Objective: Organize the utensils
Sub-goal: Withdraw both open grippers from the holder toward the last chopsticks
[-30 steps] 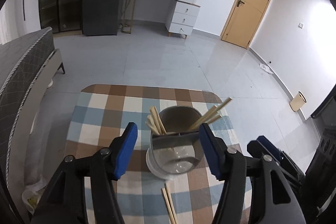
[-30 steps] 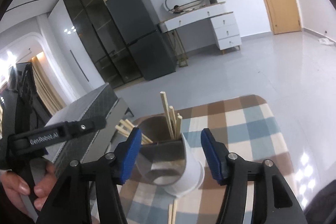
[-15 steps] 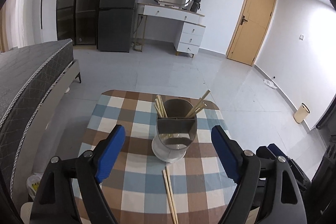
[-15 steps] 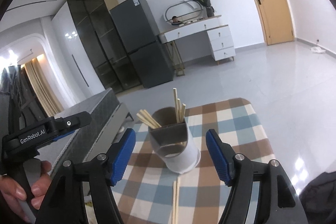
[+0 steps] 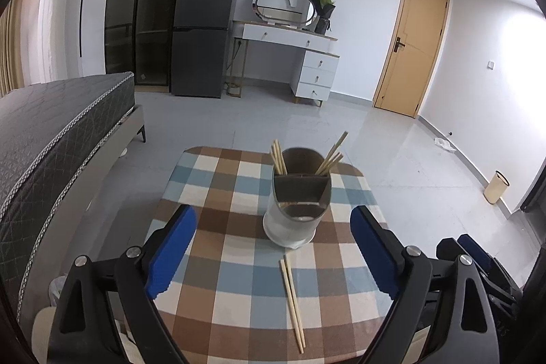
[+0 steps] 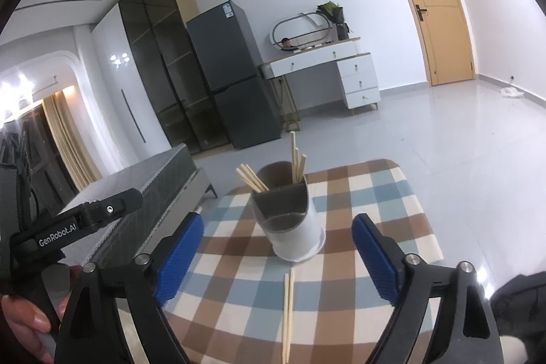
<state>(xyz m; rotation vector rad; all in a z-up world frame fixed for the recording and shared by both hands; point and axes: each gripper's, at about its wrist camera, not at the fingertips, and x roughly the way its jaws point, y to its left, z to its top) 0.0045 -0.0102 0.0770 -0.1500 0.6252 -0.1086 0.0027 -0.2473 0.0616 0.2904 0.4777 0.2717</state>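
Two chopsticks (image 5: 292,290) before holder (image 5: 297,207), both jaws wide, apart

Pale wooden chopsticks (image 5: 292,289), matt checked cloth (image 5: 239,275), glossy tiled floor (image 5: 392,145).

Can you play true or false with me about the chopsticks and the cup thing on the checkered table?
1. Two chopsticks lie flat on the checkered tablecloth in front of the utensil holder. True.
2. The left claw is squeezing the holder. False: its jaws stand wide apart and hold nothing.
3. Chopsticks stand in the holder's back compartments. True: one bunch on the left, another on the right.
4. The holder has tipped over. False: it stands upright on the cloth.
5. The right claw carries a chopstick. False: it is open and empty.
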